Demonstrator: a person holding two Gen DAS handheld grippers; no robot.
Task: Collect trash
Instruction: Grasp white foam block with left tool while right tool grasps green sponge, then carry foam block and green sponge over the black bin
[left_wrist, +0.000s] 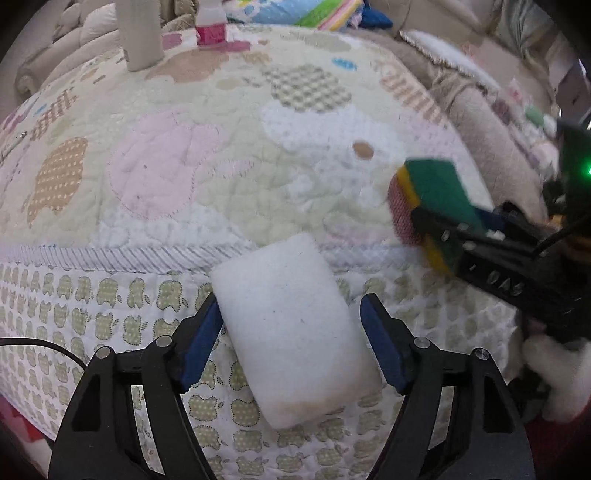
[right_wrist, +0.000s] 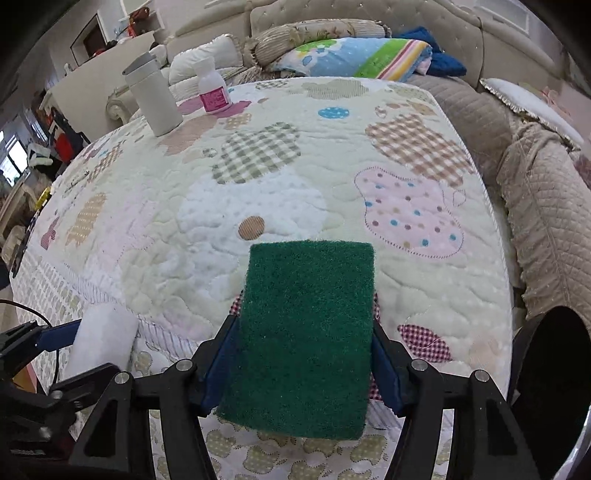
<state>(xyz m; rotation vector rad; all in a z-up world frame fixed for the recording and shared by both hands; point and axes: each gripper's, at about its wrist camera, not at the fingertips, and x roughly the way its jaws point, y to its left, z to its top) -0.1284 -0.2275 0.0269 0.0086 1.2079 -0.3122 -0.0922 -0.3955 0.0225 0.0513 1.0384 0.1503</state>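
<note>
A white sponge block (left_wrist: 291, 332) lies on the quilted table cover (left_wrist: 221, 166) at its front border. My left gripper (left_wrist: 291, 302) straddles it, open: the left blue pad is at the block's side and the right pad stands clear of it. From the right wrist, the same white sponge (right_wrist: 99, 339) shows at the lower left beside a left finger (right_wrist: 59, 338). My right gripper (right_wrist: 303, 325) is shut on a green scouring sponge (right_wrist: 306, 332), with both blue pads pressed to its long sides. The left wrist view shows that green sponge (left_wrist: 439, 188), with its yellow layer, held at the right.
A grey tumbler (right_wrist: 153, 99) and a small white bottle with a pink label (right_wrist: 212, 88) stand at the table's far left. A beige sofa (right_wrist: 535, 184) with pillows and a striped blanket (right_wrist: 354, 55) wraps the far and right sides. A dark round object (right_wrist: 554, 387) sits at the lower right.
</note>
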